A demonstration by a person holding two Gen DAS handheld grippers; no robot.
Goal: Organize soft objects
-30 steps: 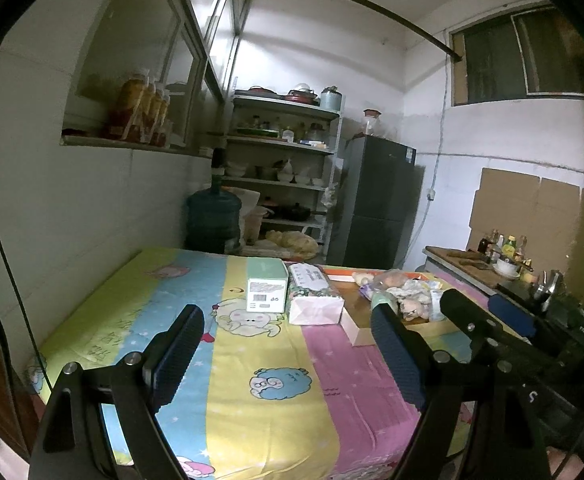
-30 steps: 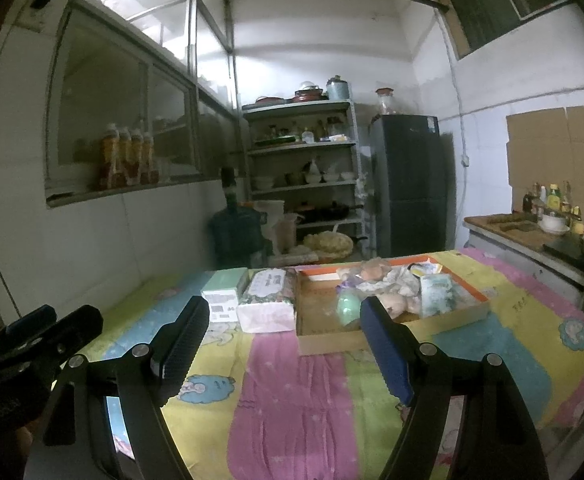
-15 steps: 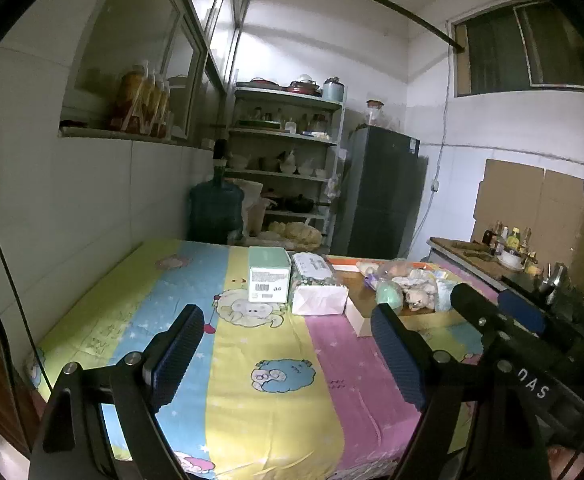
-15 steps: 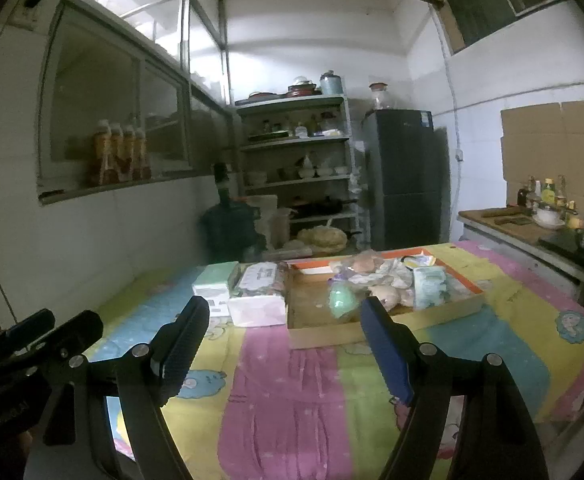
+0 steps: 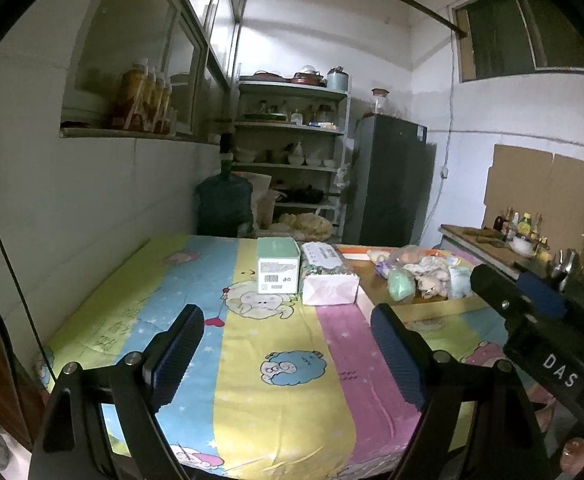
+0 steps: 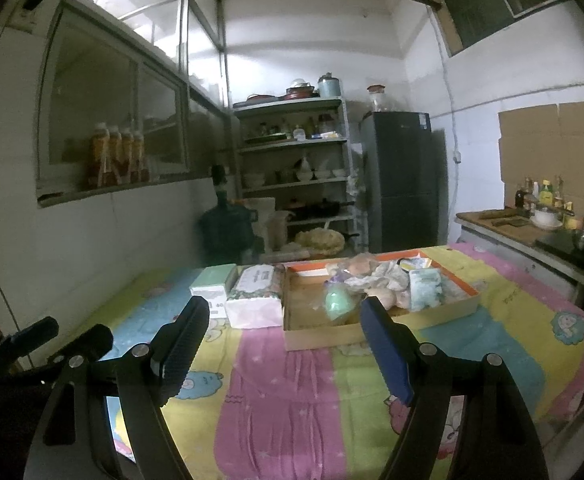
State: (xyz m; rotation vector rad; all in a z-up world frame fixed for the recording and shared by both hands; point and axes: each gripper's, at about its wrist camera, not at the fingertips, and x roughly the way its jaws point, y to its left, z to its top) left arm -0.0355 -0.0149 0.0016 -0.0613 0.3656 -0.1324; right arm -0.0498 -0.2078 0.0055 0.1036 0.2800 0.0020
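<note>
Soft toys and packets (image 6: 375, 284) fill the shallow orange-rimmed cardboard tray (image 6: 371, 334). Short of it, left gripper (image 5: 288, 356) and right gripper (image 6: 284, 340) hover spread, empty; sorting apparently not begun

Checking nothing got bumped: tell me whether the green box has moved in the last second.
No. The green box sits beside the tissue pack, just behind the same sheep print, as before; only the view shifted.

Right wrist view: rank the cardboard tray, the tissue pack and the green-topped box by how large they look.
1. cardboard tray, clearly largest.
2. tissue pack.
3. green-topped box, though it sits slightly farther back and is partly hidden by a tool finger, so this ordering is unsure.
</note>
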